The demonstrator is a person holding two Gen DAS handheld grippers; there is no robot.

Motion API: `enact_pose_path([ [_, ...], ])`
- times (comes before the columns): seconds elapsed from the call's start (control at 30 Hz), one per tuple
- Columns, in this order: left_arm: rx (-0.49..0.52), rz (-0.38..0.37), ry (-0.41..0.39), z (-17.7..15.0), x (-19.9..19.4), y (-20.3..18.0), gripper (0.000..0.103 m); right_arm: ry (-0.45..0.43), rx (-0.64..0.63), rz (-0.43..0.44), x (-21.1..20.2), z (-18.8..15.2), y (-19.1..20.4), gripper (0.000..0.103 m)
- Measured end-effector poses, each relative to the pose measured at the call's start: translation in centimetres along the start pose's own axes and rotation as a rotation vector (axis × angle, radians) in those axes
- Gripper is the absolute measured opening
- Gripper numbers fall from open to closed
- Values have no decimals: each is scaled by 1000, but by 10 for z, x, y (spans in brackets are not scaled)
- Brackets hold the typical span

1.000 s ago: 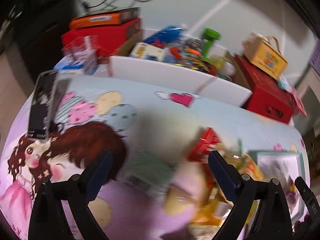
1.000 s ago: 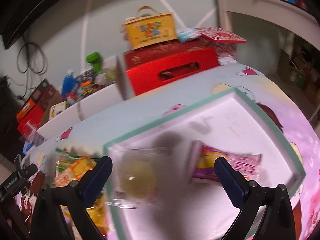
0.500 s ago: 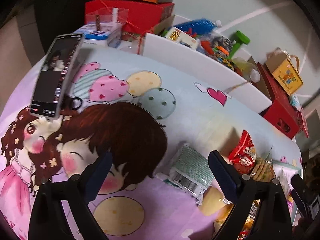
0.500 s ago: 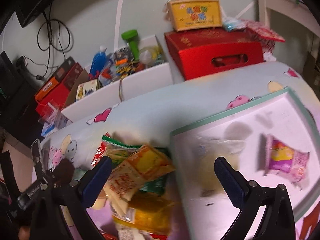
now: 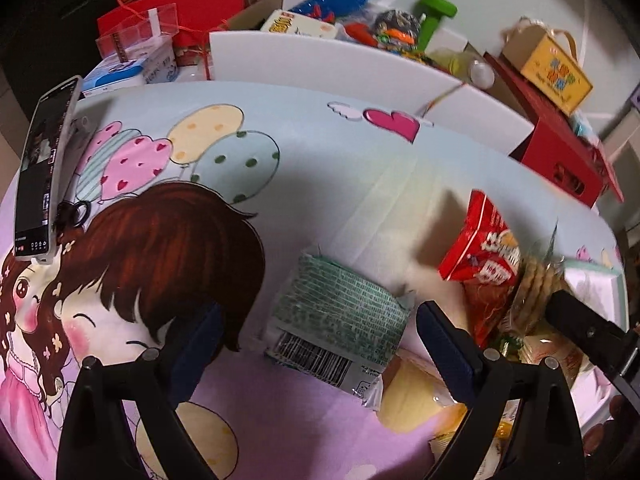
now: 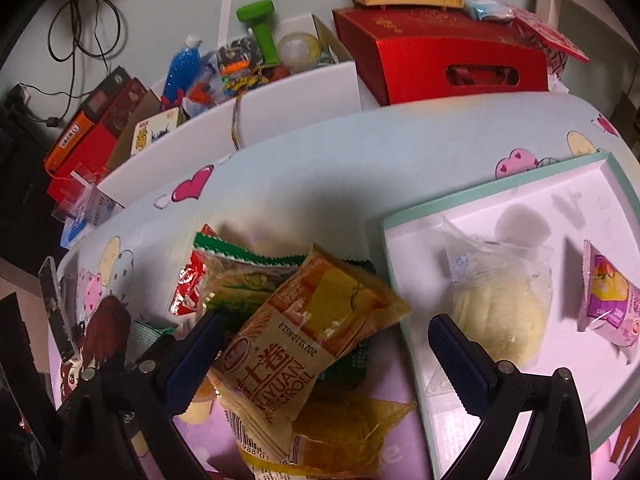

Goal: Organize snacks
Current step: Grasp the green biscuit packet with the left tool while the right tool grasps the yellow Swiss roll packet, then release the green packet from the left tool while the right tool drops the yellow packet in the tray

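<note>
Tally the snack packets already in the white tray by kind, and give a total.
Clear-wrapped pale bun: 1
Pink and purple packet: 1
Total in the tray: 2

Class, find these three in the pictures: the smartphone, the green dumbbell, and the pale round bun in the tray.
smartphone (image 5: 38, 176), left wrist view, middle of its dark screen.
green dumbbell (image 6: 262, 32), right wrist view, on its handle.
pale round bun (image 6: 498, 312), right wrist view, centre of the bun inside its clear wrapper.
</note>
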State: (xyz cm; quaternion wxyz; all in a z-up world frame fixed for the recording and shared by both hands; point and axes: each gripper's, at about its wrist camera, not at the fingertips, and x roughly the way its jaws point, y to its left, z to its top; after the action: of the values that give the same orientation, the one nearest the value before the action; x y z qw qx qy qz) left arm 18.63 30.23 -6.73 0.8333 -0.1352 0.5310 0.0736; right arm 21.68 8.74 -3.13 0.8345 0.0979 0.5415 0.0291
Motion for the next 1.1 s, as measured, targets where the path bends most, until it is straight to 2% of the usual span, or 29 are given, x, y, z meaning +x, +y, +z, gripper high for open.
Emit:
enact_pose_path([
  [0.2,44,60,15,-2,9,-8,97,16,17,-4,3,-2,-2,101],
  [0.27,59,60,17,-3,8,-10,95,13,12,4,2,-1,1,92],
  [0.3,64,59,16,-3,8,-10,93,13,12,10,2,-1,2,91],
  [0.37,72,52,16,-4,7,-12,84,7,11,5,1,-2,4,88],
  [0.47,81,52,13,-5,5,-13,80,-8,9,-26,-1,-1,4,71],
  [0.5,82,52,12,-5,5,-14,79,-9,11,-33,-1,-1,3,69],
  [0.57,83,47,9,-4,5,-13,73,-12,18,-50,-2,0,1,60],
  [0.73,78,42,2,-3,4,-11,69,-16,19,-62,-3,1,-1,52],
  [0.83,71,36,0,-3,3,-9,68,-25,10,-56,-6,-1,0,44],
  [1.1,56,36,-1,-2,2,-3,66,-28,-1,-47,-10,-6,1,42],
])
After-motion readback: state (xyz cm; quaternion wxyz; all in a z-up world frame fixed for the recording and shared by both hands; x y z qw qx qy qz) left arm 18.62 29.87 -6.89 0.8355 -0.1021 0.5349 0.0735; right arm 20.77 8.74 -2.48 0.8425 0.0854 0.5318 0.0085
